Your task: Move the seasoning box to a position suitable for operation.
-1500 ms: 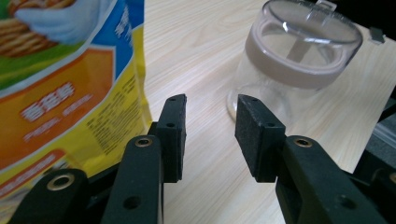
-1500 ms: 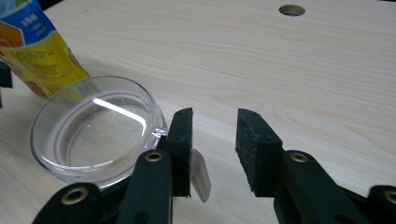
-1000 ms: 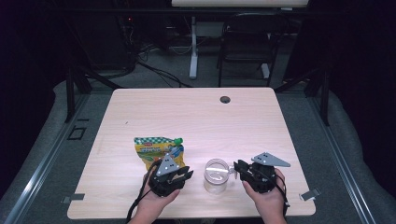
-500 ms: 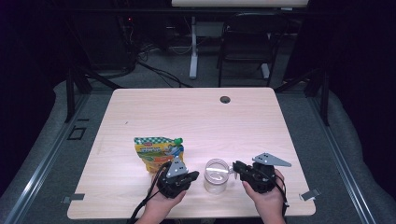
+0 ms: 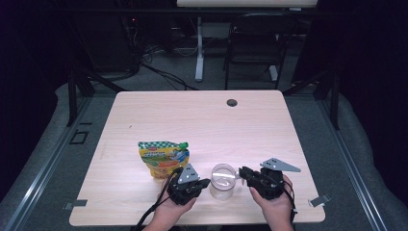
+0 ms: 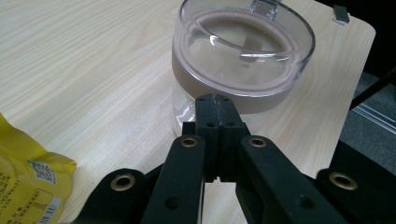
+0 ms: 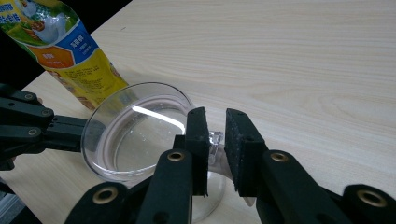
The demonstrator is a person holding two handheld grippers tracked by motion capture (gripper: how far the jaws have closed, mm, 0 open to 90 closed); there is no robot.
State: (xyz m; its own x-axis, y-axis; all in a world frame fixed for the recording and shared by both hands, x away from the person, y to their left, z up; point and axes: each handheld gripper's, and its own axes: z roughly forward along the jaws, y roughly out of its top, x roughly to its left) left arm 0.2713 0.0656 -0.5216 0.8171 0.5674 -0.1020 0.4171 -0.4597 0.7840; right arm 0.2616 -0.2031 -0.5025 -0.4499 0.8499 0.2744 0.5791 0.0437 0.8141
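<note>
Left gripper (image 6: 215, 100) newly against jar (image 5: 223, 181), right gripper's fingers (image 7: 200, 128) astride its tab.

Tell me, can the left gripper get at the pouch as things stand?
Probably yes. The pouch lies right beside the left gripper, with bare table around it. But the jaws are shut and point at the jar, so it must turn and open first.

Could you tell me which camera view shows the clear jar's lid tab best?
The right gripper view: the lid tab sits close up between the right gripper jaws. The left gripper view shows it small at the jar's far rim; the high view barely resolves it.
</note>
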